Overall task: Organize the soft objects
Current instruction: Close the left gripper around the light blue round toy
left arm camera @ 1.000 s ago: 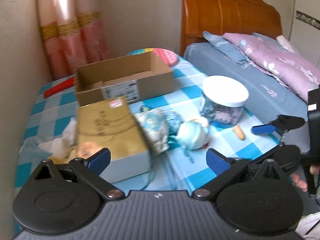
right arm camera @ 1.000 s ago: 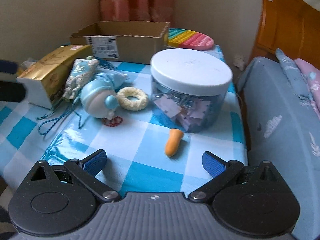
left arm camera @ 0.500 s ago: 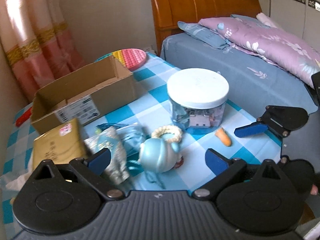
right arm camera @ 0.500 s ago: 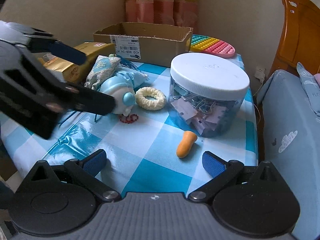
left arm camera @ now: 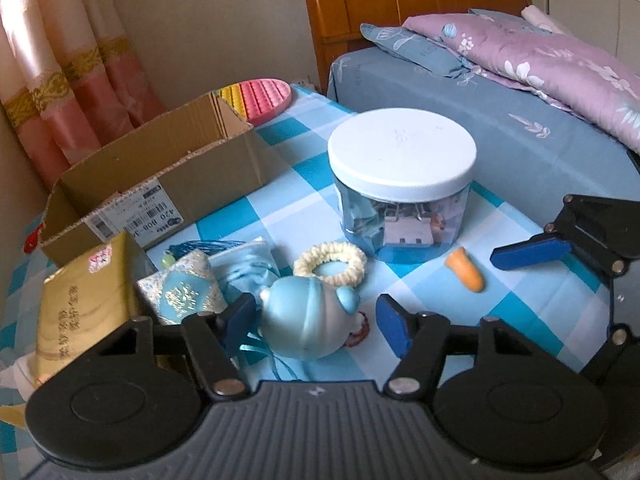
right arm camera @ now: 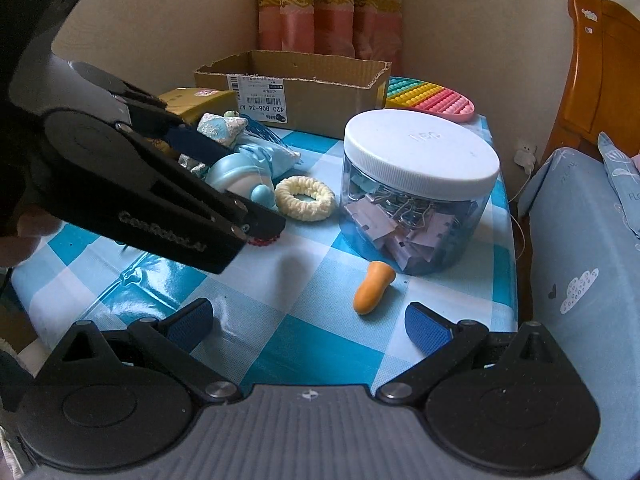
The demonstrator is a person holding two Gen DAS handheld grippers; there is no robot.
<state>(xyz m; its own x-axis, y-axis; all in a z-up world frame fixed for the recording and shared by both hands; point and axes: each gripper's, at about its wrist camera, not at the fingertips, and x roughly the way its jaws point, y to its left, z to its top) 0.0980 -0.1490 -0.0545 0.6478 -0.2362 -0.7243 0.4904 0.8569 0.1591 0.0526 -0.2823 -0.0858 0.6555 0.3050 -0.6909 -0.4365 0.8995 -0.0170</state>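
A light blue squishy toy point(left arm camera: 308, 322) lies on the blue-checked table point(left arm camera: 516, 304), between the open fingers of my left gripper point(left arm camera: 316, 320); the fingers flank it without squeezing. It also shows in the right wrist view point(right arm camera: 240, 178), partly behind the left gripper point(right arm camera: 224, 184). A cream scrunchie point(left arm camera: 330, 260) point(right arm camera: 306, 198) lies just beyond it. An orange foam earplug point(right arm camera: 374, 288) point(left arm camera: 464, 270) lies in front of my open, empty right gripper point(right arm camera: 306, 320). A blue satin pouch point(left arm camera: 192, 292) lies left of the toy.
An open cardboard box point(left arm camera: 152, 184) point(right arm camera: 304, 88) stands at the back. A clear jar with a white lid point(left arm camera: 402, 184) point(right arm camera: 416, 192) holds binder clips. A gold box point(left arm camera: 80, 304) sits left. A rainbow pop mat point(right arm camera: 432, 98) lies behind. A bed point(left arm camera: 520, 112) borders the table's right.
My left gripper has moved forward and lower, so the blue squishy toy now sits between its fingers. My right gripper has edged closer to the earplug.
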